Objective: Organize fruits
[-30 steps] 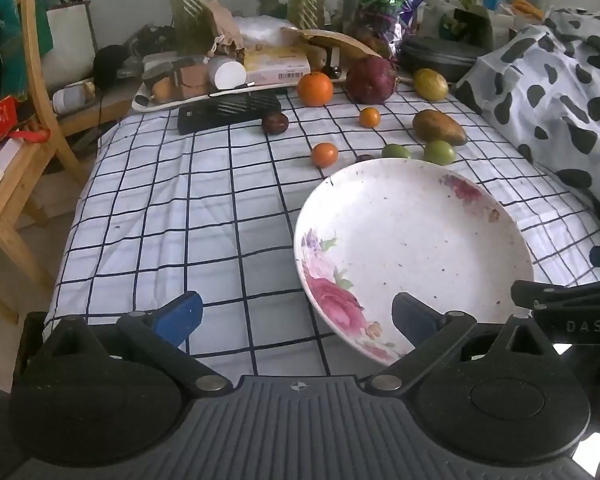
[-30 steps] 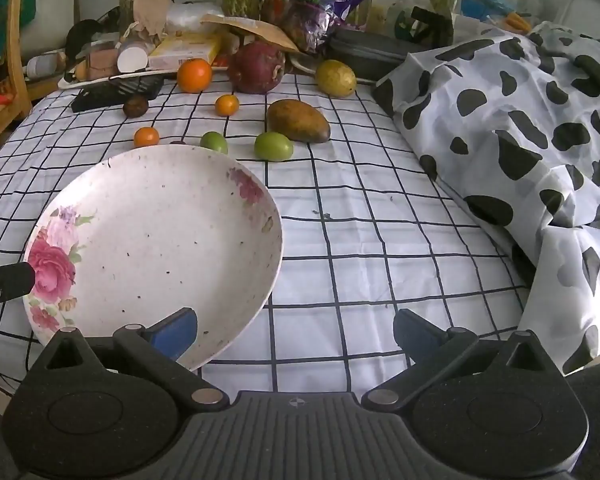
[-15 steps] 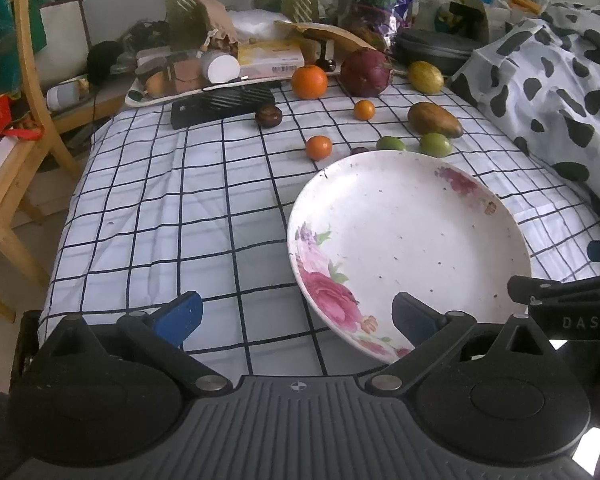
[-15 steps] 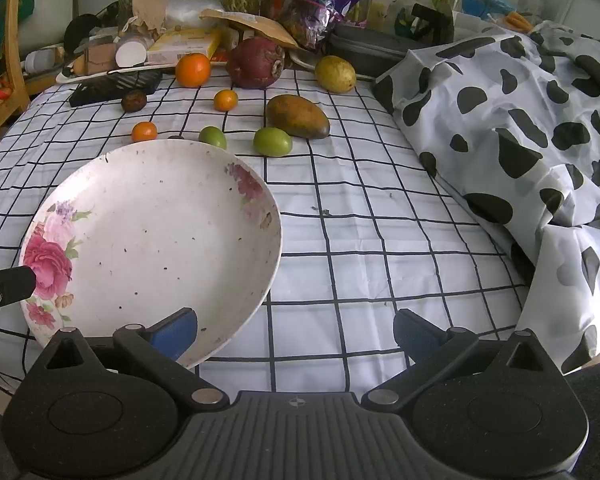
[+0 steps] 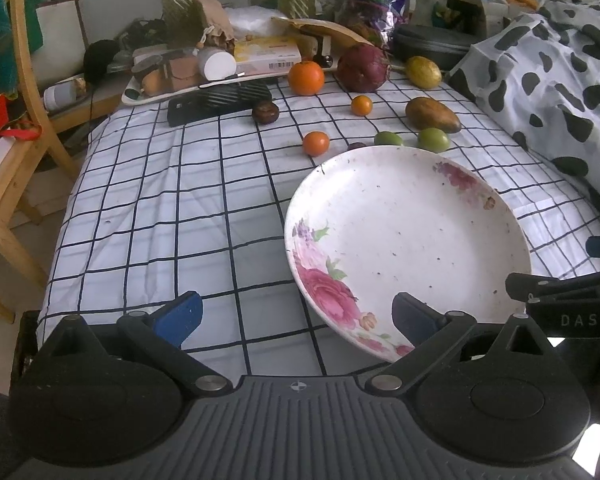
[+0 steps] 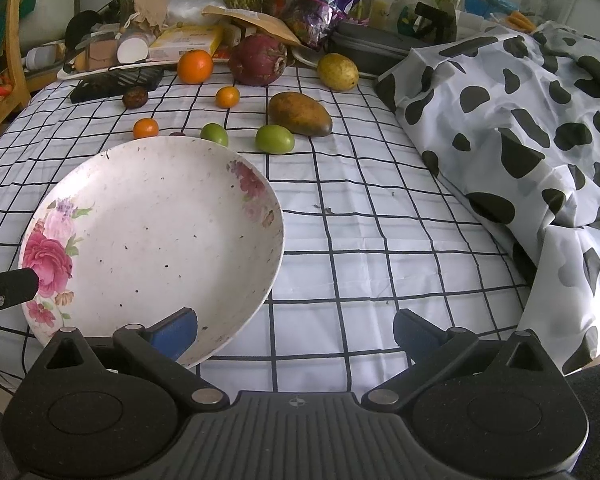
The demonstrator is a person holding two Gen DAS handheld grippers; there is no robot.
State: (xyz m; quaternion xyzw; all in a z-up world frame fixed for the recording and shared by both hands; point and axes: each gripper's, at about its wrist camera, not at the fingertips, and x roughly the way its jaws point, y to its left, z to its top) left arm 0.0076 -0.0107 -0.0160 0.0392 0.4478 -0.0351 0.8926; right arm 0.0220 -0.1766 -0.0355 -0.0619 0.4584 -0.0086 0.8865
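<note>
1. Fingers (image 5: 176, 314) of the left gripper (image 5: 296, 314) are spread wide and empty; the right gripper (image 6: 296, 328) is likewise held wide, nothing between its pads.
2. Nearest both is seen the flowered plate (image 6: 100, 184), bare of fruit, resting on the checked bench (image 5: 160, 200).
3. Beyond its far rim the fruit is scattered: two green ones (image 6: 275, 139), a mango (image 6: 300, 114), small oranges (image 6: 145, 128), a big orange (image 6: 195, 66).
4. Gathering looks not yet begun; a reach past the plate is called for next, probably.
</note>
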